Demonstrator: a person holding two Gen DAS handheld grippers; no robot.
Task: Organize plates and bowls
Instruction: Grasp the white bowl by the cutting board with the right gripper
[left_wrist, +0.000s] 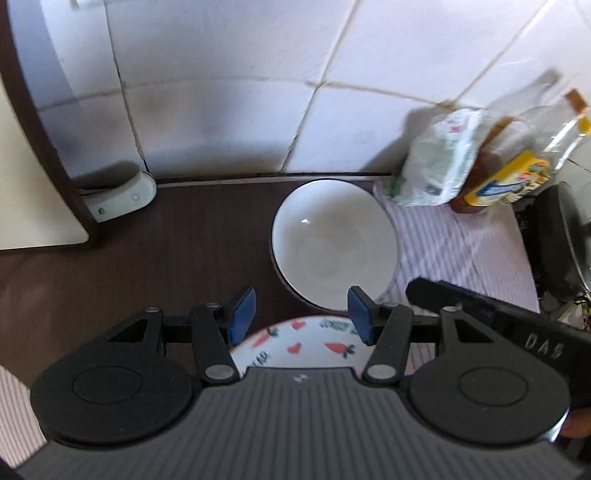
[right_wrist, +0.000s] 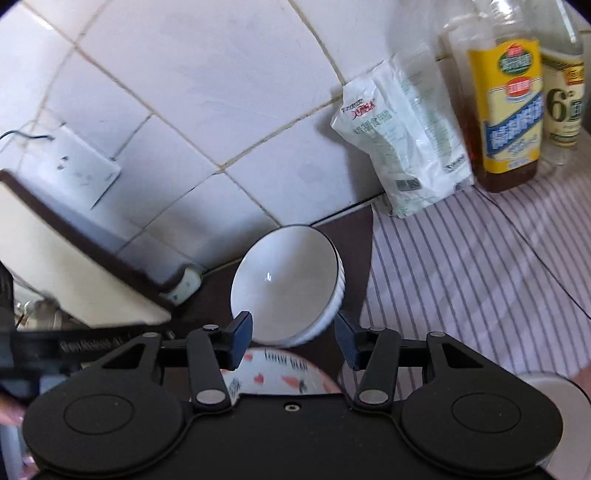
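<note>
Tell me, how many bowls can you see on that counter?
2. A plain white bowl sits on the dark counter near the tiled wall, and a carrot-patterned bowl lies just below the gripper fingers, partly hidden. A white rim at the right wrist view's lower right edge may be another.

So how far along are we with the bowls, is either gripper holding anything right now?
Nothing is in hand: the left gripper and right gripper both stand open with nothing between the pads. The white bowl sits by the tiled wall, the carrot-patterned bowl right in front of it, separate, not nested. A white dish rim shows on the striped cloth. Stacking looks still to do.
</note>
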